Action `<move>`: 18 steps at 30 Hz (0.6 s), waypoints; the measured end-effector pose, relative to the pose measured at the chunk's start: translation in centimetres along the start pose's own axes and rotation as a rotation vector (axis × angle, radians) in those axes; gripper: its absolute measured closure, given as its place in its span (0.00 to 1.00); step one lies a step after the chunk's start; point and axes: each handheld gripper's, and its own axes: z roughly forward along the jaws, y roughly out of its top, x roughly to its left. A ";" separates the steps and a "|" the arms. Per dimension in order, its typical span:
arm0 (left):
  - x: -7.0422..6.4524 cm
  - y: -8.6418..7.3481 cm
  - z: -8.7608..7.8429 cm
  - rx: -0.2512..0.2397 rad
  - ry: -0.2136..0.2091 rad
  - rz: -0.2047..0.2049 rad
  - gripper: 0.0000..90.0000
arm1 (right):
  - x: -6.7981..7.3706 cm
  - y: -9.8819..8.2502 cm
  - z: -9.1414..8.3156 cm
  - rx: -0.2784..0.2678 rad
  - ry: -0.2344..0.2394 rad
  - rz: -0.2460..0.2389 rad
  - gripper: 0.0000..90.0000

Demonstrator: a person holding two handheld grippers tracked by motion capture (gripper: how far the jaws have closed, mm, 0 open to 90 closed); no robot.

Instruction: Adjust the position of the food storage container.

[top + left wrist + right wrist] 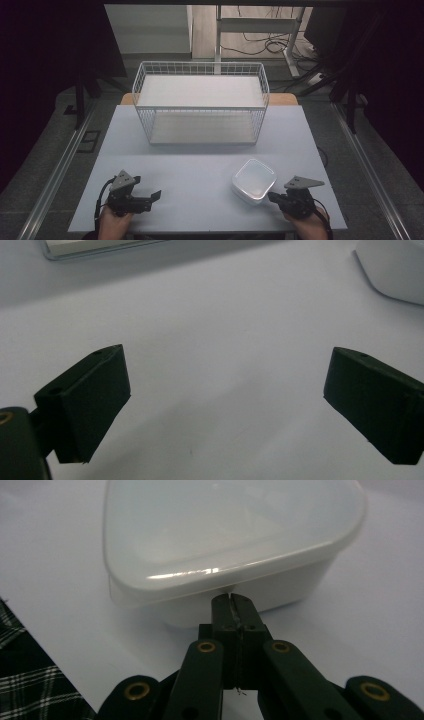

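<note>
- The tub [254, 181], a white rounded-corner container with its lid on, sits on the surface [200, 165] near the front right corner, well apart from the back edge.
- The right tongs [272, 197] are pressed together with nothing between them, their joined tip [234, 601] right at the tub's near side wall, just under the lid's rim. Whether the tip touches the wall I cannot tell. Closed like this they cannot grasp; they look set to nudge or push the tub, probably away from the front edge.
- The left tongs [156, 194] stand wide and empty near the front left corner, low over bare surface, with both pads [95, 400] apart and the tub off to their side. They seem to be waiting, perhaps to steady or take the tub.
- The wire basket [200, 102] stands at the middle of the back edge, open at the top and empty, a likely place for the tub to go.
</note>
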 end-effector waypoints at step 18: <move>0.0 0.0 0.2 0.010 0.002 -0.002 0.05 | -5.6 2.5 1.3 -0.050 -0.080 -0.008 0.99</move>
